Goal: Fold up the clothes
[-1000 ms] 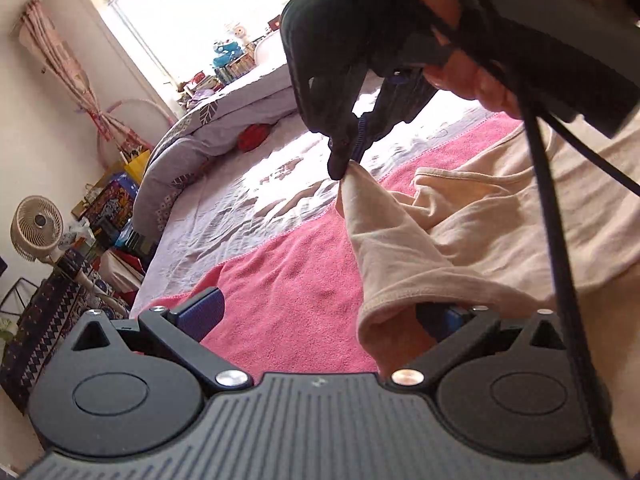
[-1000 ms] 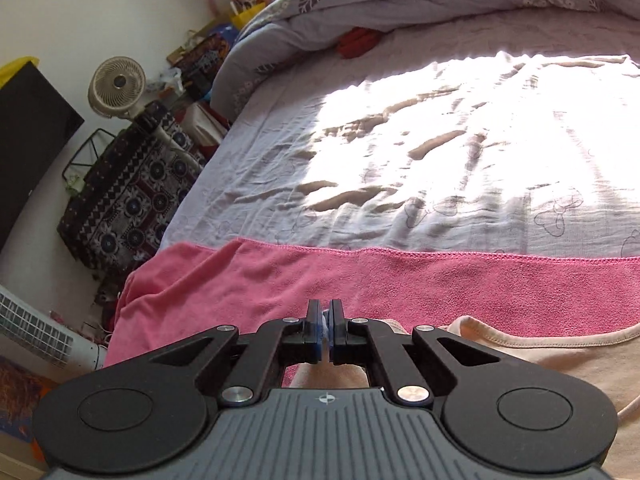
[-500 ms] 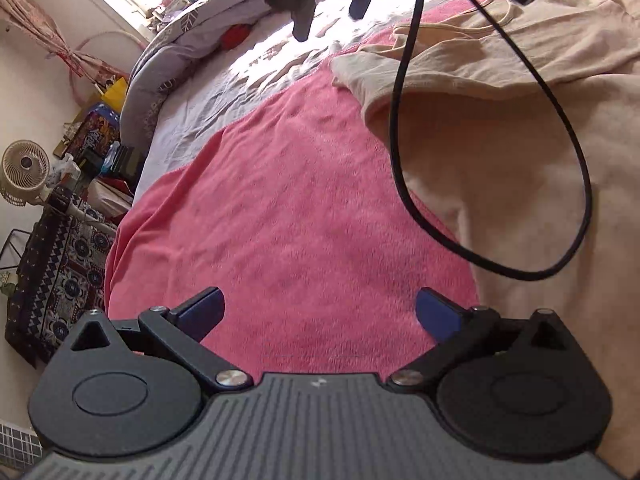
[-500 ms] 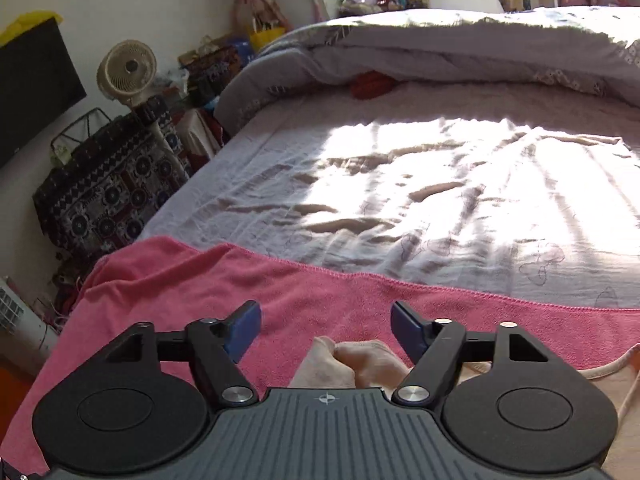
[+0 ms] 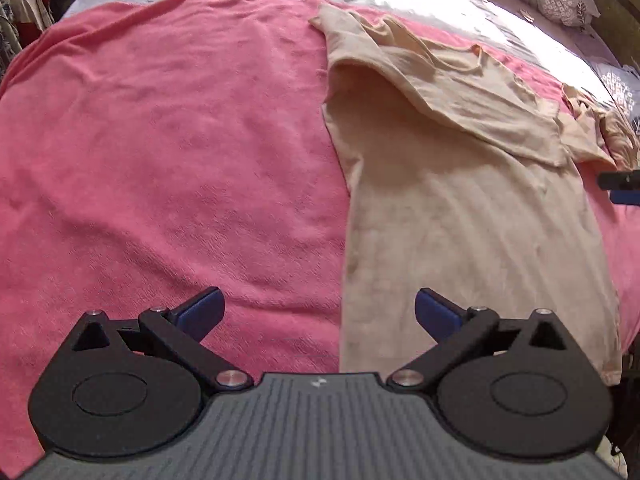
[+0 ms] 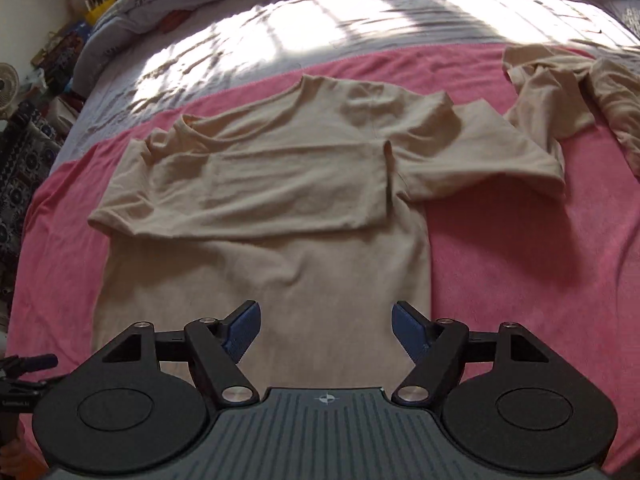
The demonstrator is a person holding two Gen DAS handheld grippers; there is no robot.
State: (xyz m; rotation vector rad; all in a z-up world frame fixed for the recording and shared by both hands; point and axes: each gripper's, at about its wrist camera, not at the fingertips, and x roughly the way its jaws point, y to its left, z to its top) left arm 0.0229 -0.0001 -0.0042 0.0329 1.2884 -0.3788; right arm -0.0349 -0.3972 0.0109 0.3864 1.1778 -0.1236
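Shirt (image 5: 472,200), beige, lies flat on the pink towel (image 5: 160,152) toward its right edge, one sleeve folded across the chest. In the left wrist view the left gripper (image 5: 318,312) is spread and empty above the shirt's left hem. In the right wrist view the right gripper (image 6: 326,326) hangs spread over the shirt's lower body. Only this view shows clearly a second, crumpled beige garment (image 6: 568,92) at the towel's far right corner, and a fan (image 6: 8,80).
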